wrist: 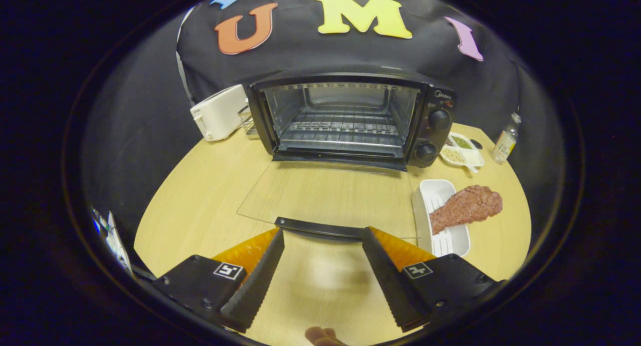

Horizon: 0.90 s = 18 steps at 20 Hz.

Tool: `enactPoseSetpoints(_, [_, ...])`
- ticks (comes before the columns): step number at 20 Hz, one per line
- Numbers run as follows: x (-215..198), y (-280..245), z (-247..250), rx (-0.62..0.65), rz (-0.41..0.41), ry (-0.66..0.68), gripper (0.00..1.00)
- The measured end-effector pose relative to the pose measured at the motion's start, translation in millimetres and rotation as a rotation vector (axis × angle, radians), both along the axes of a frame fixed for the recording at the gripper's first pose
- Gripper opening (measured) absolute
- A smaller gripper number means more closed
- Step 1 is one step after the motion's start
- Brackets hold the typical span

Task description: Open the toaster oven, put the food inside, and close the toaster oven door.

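Note:
The black toaster oven (350,118) stands at the back of the round wooden table (200,196). Its glass door (330,196) hangs fully down, flat over the tabletop, and the wire rack inside is bare. The door's black handle (320,228) lies just ahead of my fingertips. My gripper (323,233) is open, one finger (260,273) on each side, with nothing pressed between them. A slab of raw red meat (468,206) lies across a white ribbed tray (443,218) to the right of the door, beyond my right finger.
A white toaster (219,118) stands left of the oven. Right of the oven sit a small white dish with food bits (463,153) and a clear bottle (506,140). Part of a hand (323,336) shows below the fingers.

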<state>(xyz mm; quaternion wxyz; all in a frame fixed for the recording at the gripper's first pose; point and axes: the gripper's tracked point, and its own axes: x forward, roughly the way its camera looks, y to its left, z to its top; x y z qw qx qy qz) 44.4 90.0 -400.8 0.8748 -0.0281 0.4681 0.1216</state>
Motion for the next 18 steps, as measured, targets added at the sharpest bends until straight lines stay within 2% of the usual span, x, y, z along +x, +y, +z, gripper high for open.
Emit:
enactPoseSetpoints(8, [0, -83, 48, 0.065, 0.012, 0.046, 1.0])
enactPoseSetpoints(11, [10, -127, 62, 0.048, 0.018, 0.04, 1.0])
enactPoseSetpoints(18, [40, -212, 65, 0.104, -0.001, 0.086, 0.98])
